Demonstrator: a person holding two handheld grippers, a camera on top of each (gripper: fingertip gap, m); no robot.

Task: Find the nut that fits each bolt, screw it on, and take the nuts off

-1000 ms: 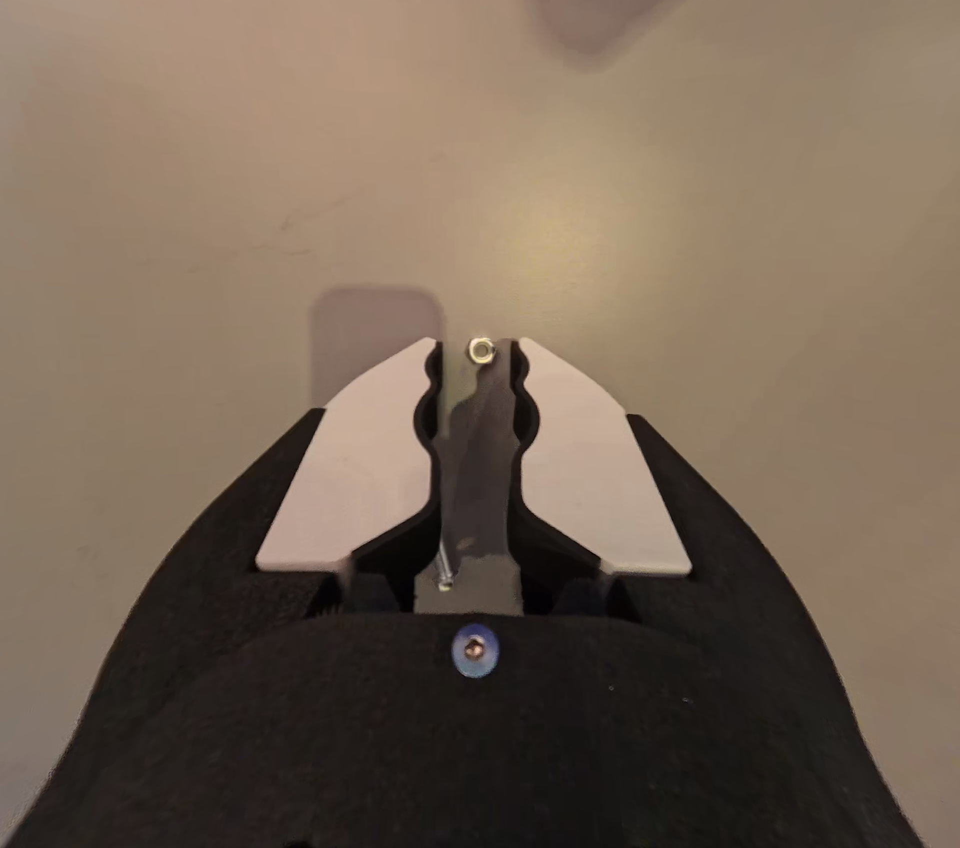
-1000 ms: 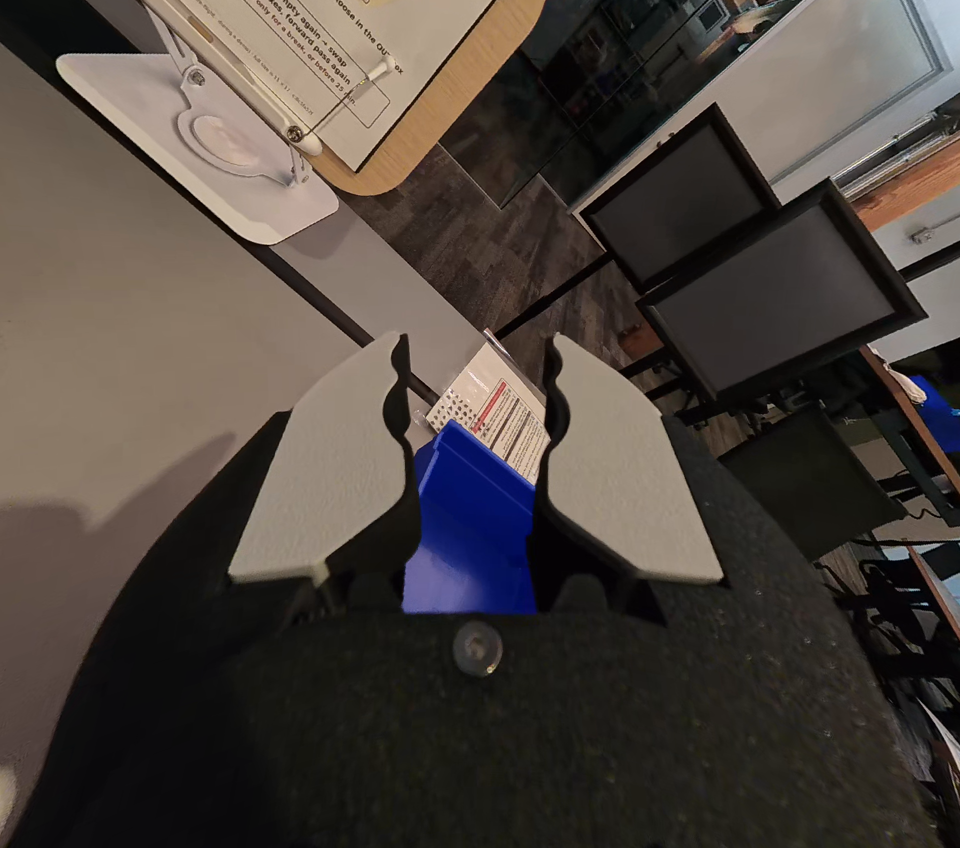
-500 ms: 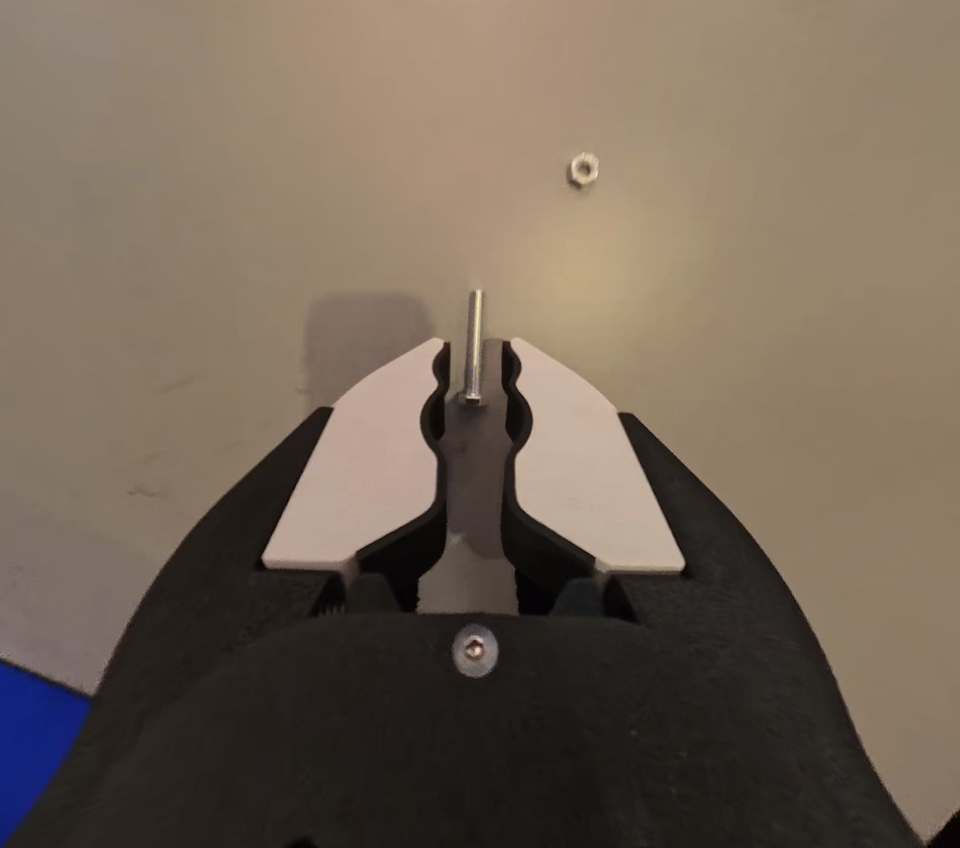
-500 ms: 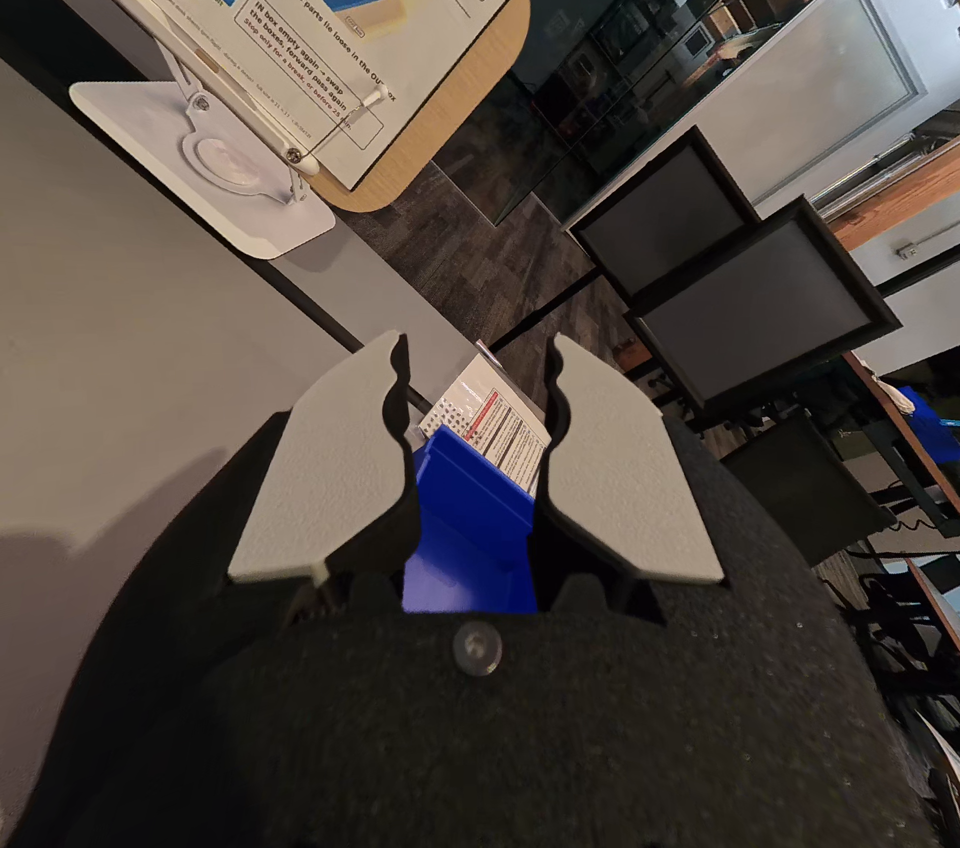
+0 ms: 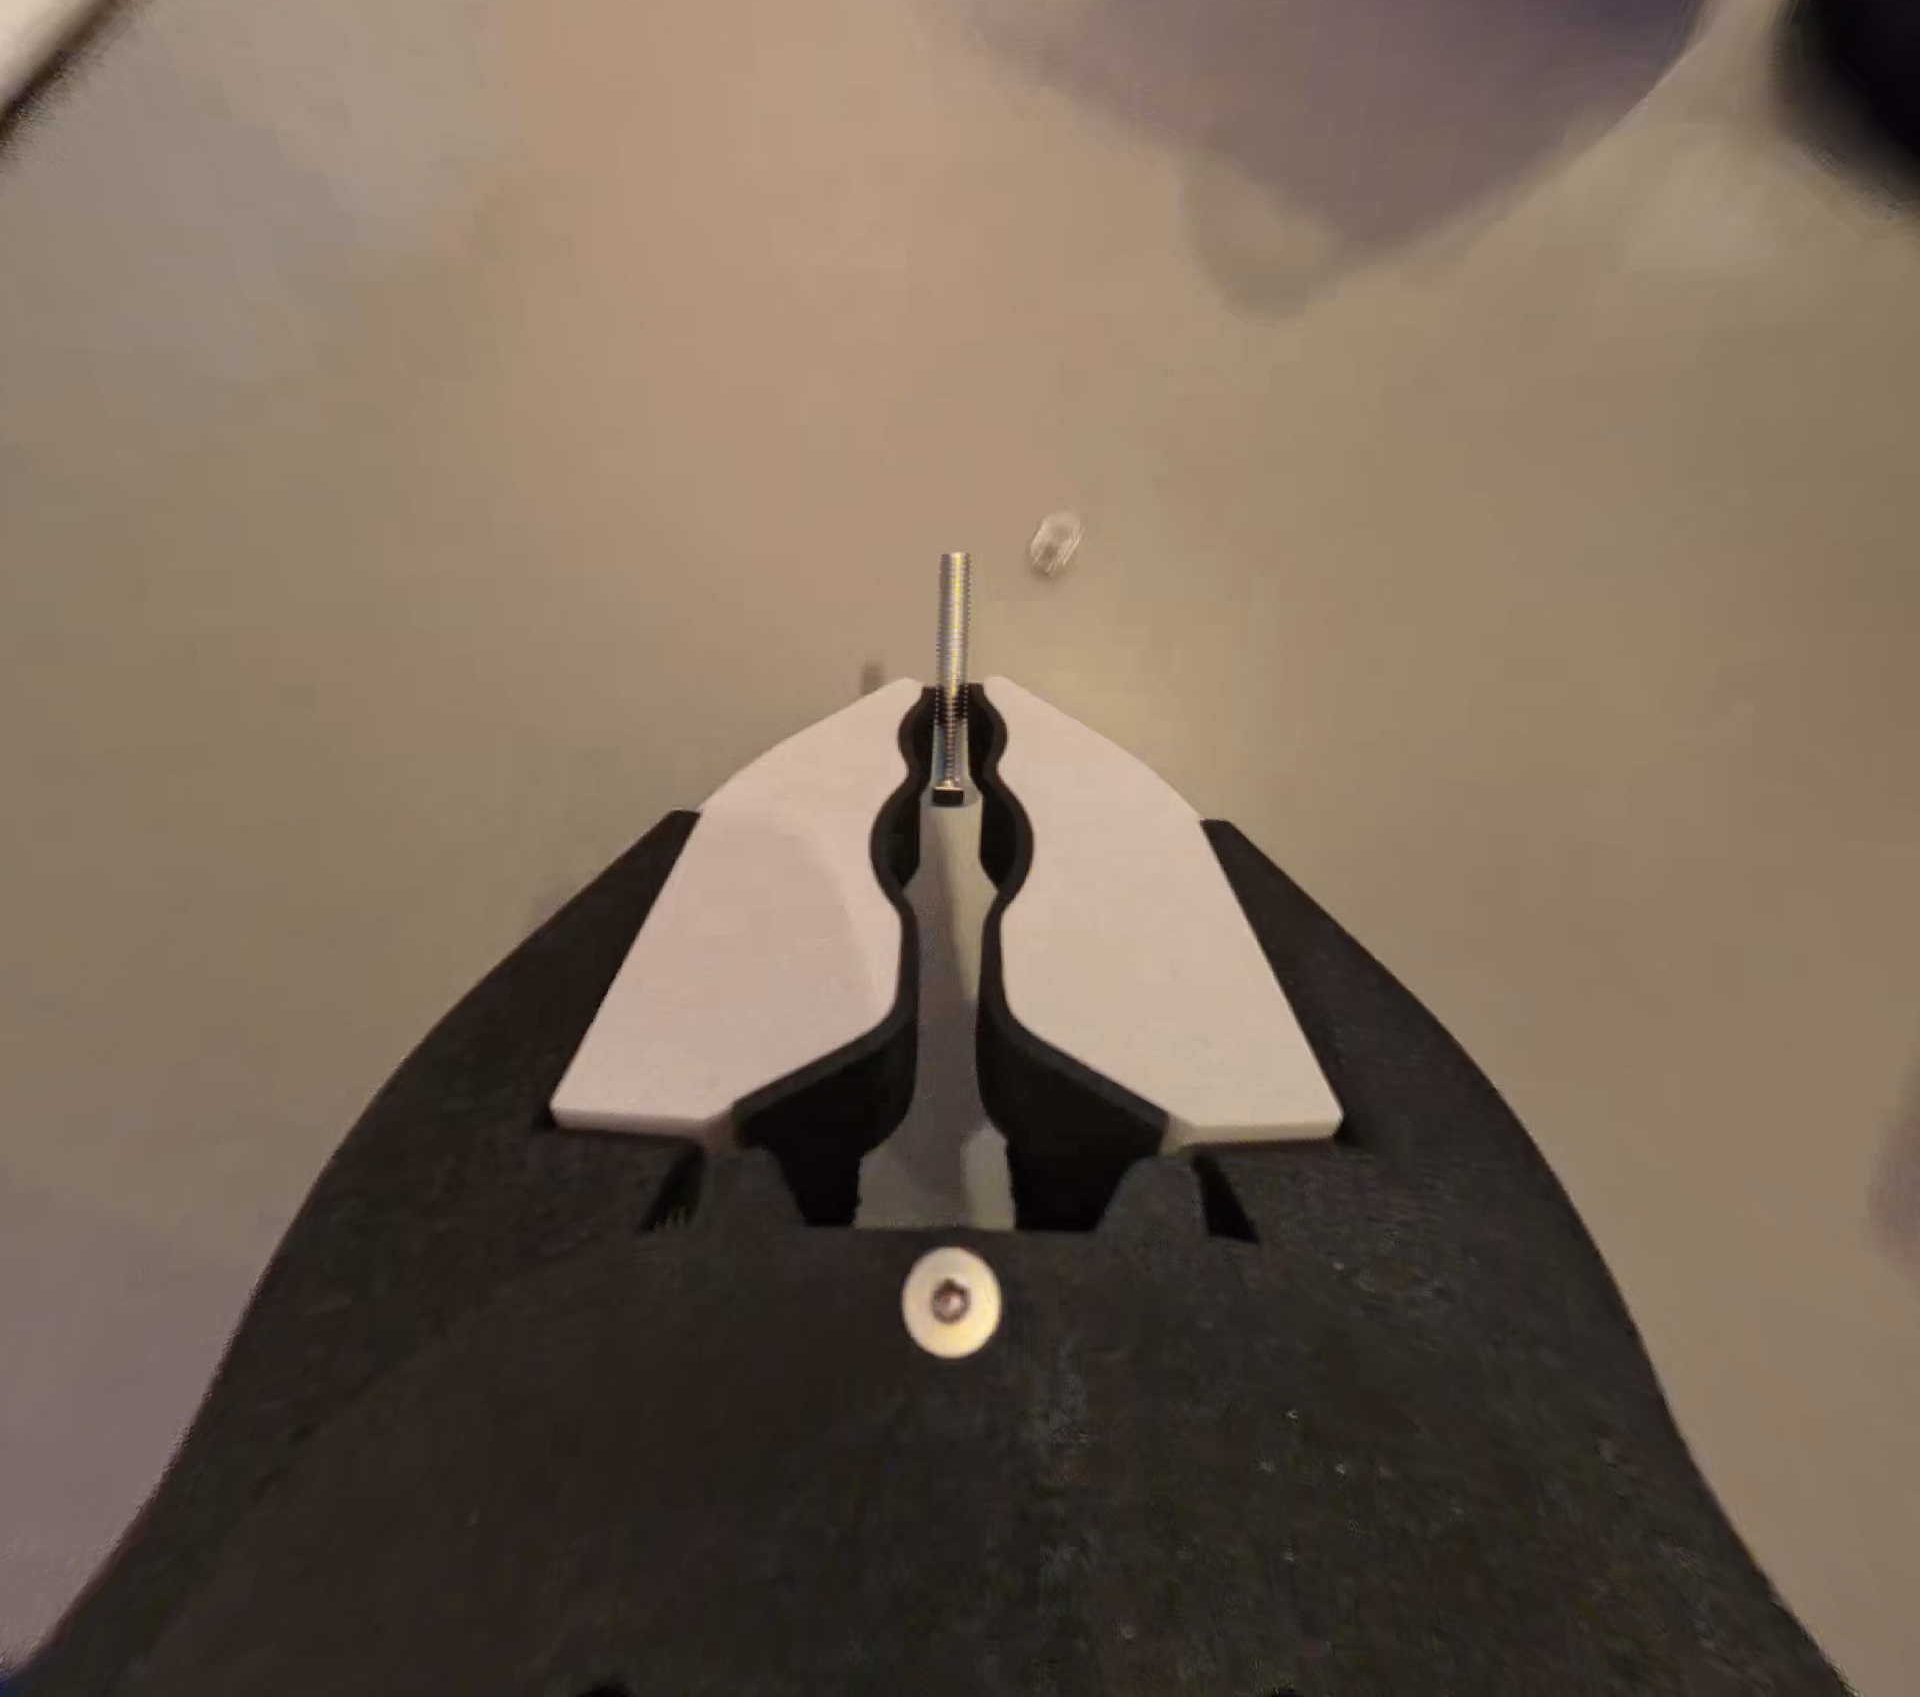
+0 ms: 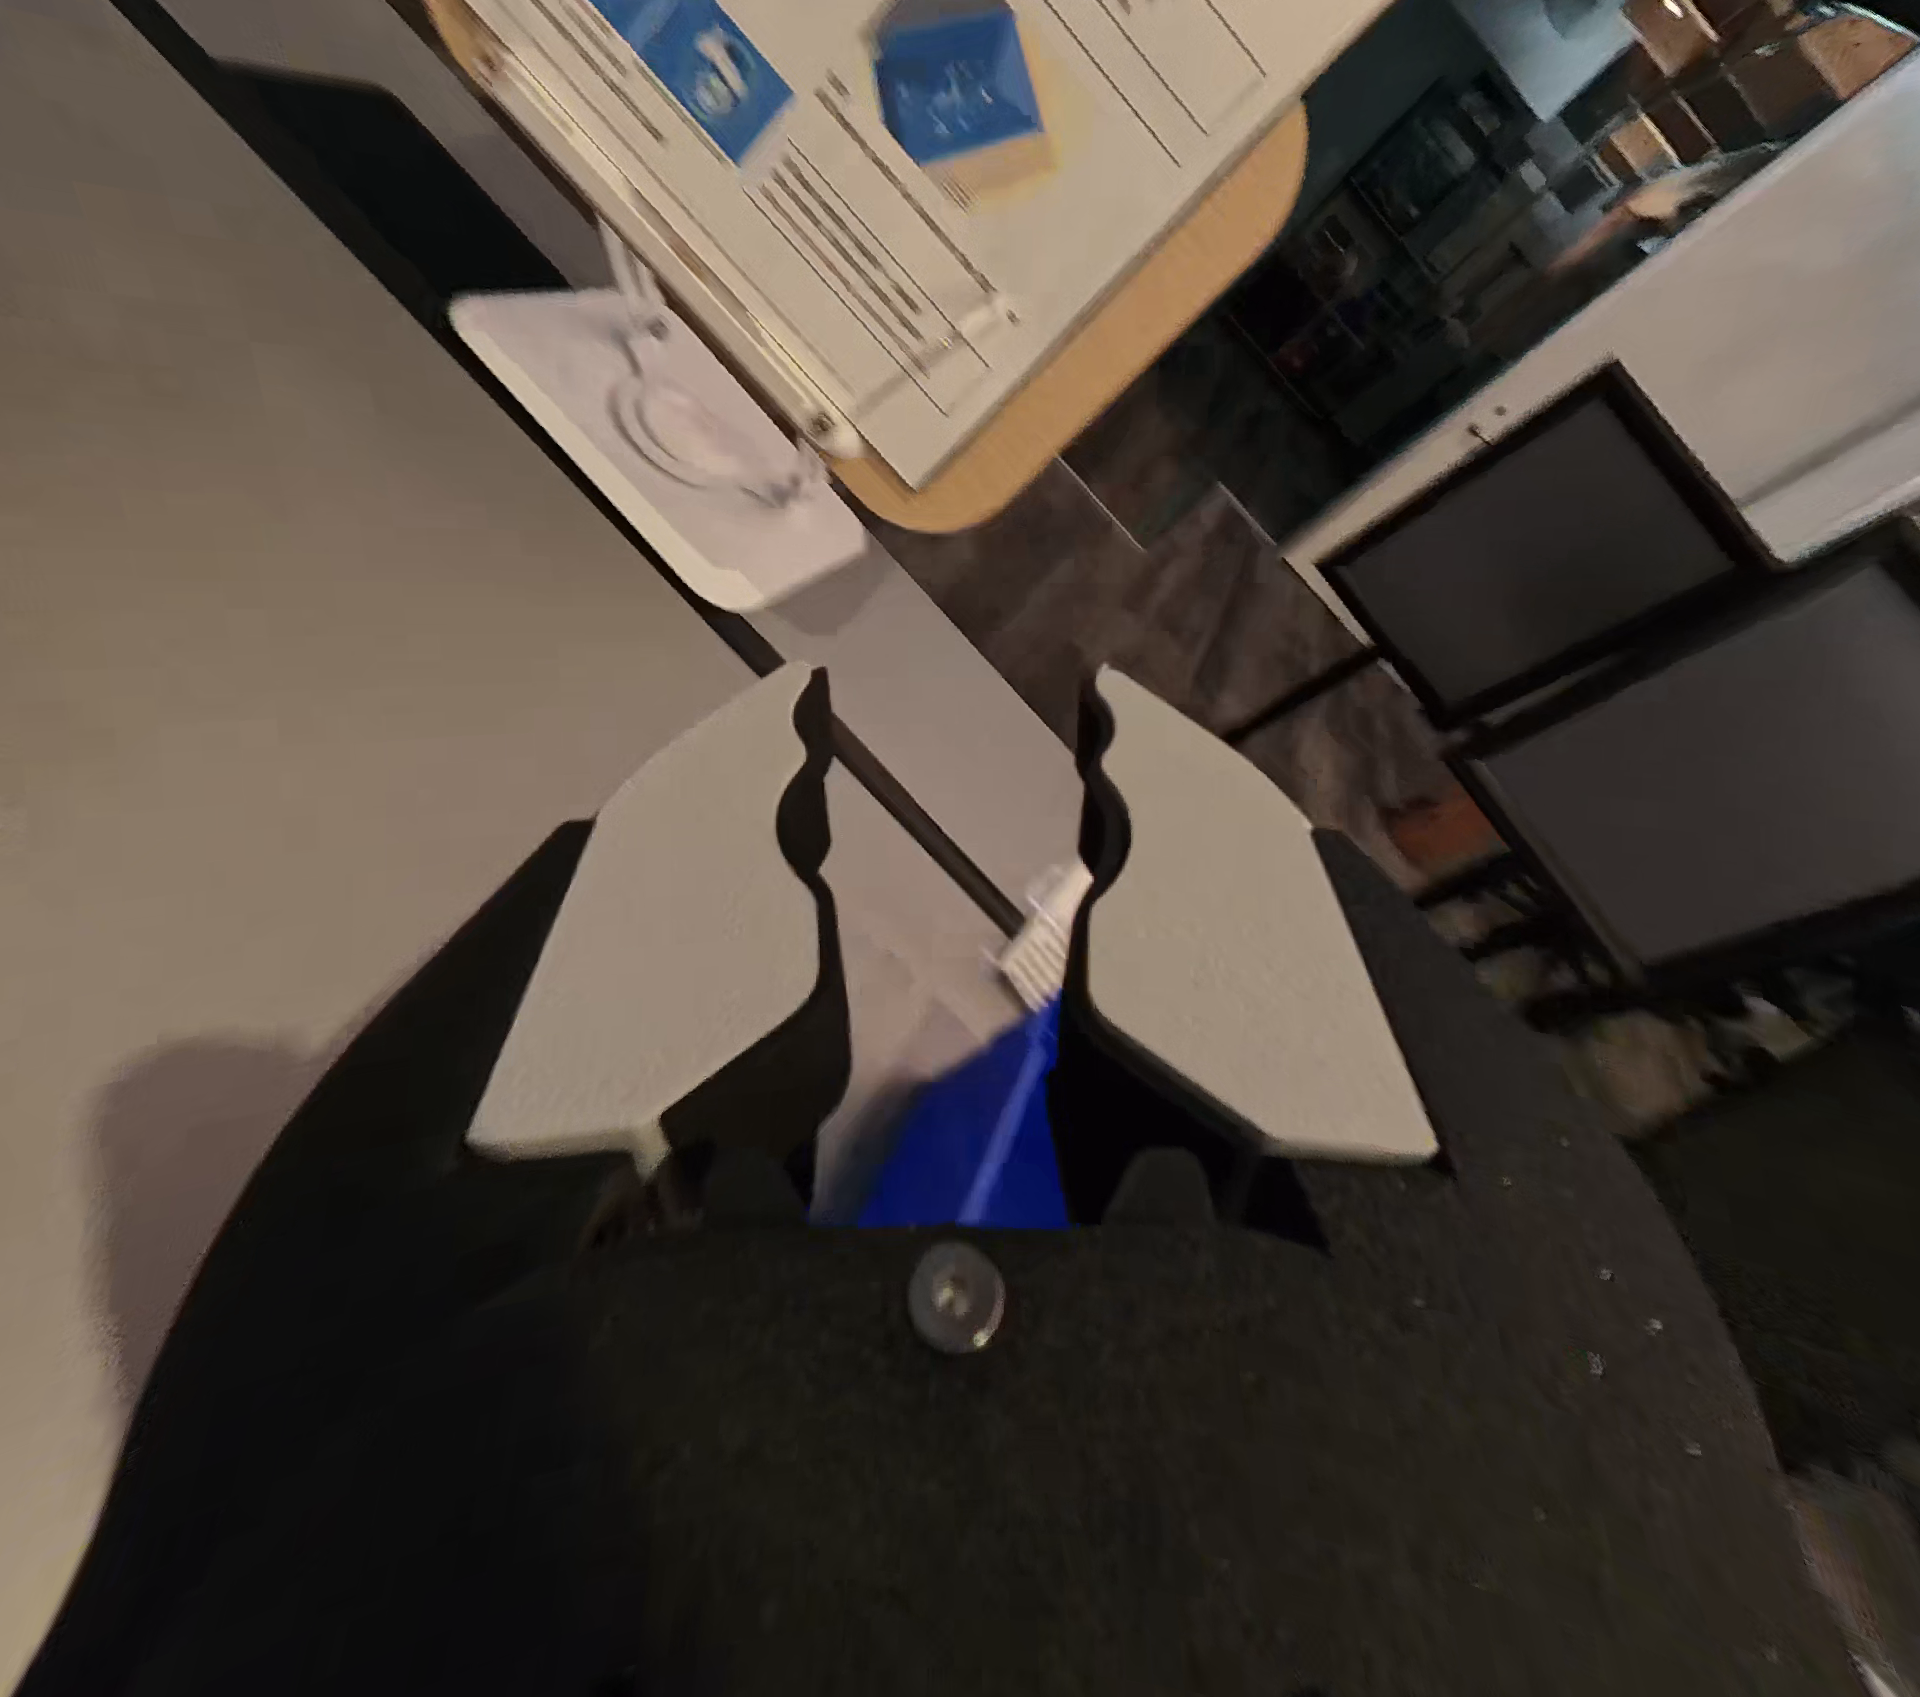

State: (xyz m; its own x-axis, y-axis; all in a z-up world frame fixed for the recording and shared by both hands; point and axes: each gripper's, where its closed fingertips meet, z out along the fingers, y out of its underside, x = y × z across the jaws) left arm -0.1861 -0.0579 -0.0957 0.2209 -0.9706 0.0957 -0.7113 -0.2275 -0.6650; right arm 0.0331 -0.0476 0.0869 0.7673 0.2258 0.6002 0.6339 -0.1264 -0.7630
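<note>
Steel glints between the left tongs [image 5: 954, 697], which are closed on a bolt [image 5: 952, 629]: its head sits back in the narrow gap between the two white fingers [image 5: 790, 899], and its threaded shank juts out past the tips toward 12 o'clock, in line with the tongs. Beyond it lies the plain beige bench [image 5: 468, 400]. A small nut [image 5: 1056, 543], blurred by motion, lies on that surface near the bolt's tip, at about 1 o'clock from it and clear of it. At 1 o'clock in the left wrist view hangs a wide, soft grey shadow; a dark, blurred shape with a strip of blue crosses the corner at 2 o'clock, too smeared to identify. A white slab edge shows at 10 o'clock.

The right tongs [image 6: 951, 697] stand open and hold nothing, a wide gap between their grey fingers [image 6: 675, 951]. They hang over the bench edge, a dark line running from 10 o'clock down to the gap. Inside that gap, low down, shows part of a blue bin [image 6: 966, 1128] with a white card [image 6: 1044, 930] standing at its far rim. At 11 o'clock a white stand [image 6: 665, 442] rests on the bench and carries a printed sheet [image 6: 935, 37] with blue pictures, blurred. At 3 o'clock, off the bench, stand two dark screens [image 6: 1662, 660] over a dark floor.
</note>
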